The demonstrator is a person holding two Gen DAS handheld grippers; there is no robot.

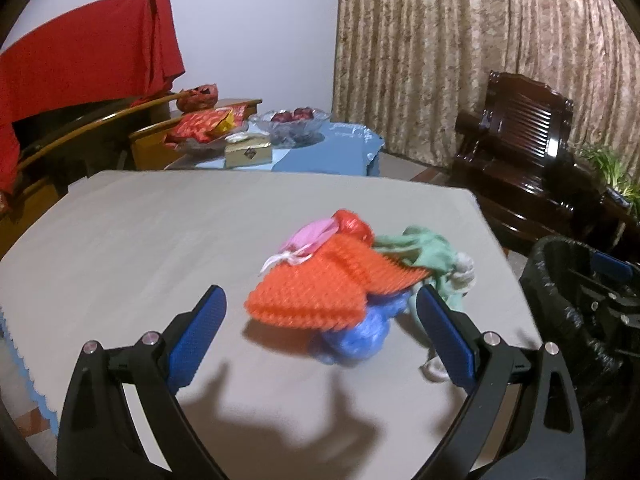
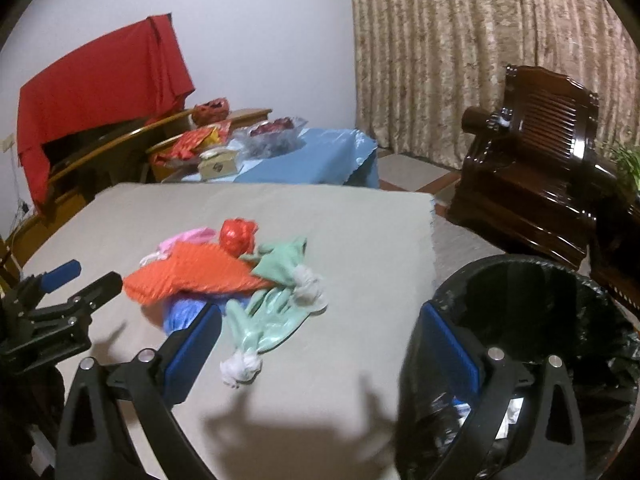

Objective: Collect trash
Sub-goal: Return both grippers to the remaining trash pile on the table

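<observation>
A heap of trash lies on the grey table (image 1: 140,240): an orange ribbed sheet (image 1: 320,288) on top, a blue crumpled bag (image 1: 360,336) under it, a pink piece (image 1: 308,236), a red foil ball (image 1: 352,222) and a mint-green glove (image 1: 432,252) with white tufts. My left gripper (image 1: 320,320) is open, its jaws on either side of the orange sheet and blue bag. In the right wrist view the heap (image 2: 192,272) and green glove (image 2: 264,316) lie ahead-left. My right gripper (image 2: 320,328) is open and empty, over the table's right edge beside the black-lined bin (image 2: 532,308).
The bin also shows at the right in the left wrist view (image 1: 576,280). A dark wooden armchair (image 2: 532,176) stands behind it. A blue-covered side table (image 1: 328,152) with a glass fruit bowl (image 1: 292,124), a box and red packets stands behind. Curtains hang at the back.
</observation>
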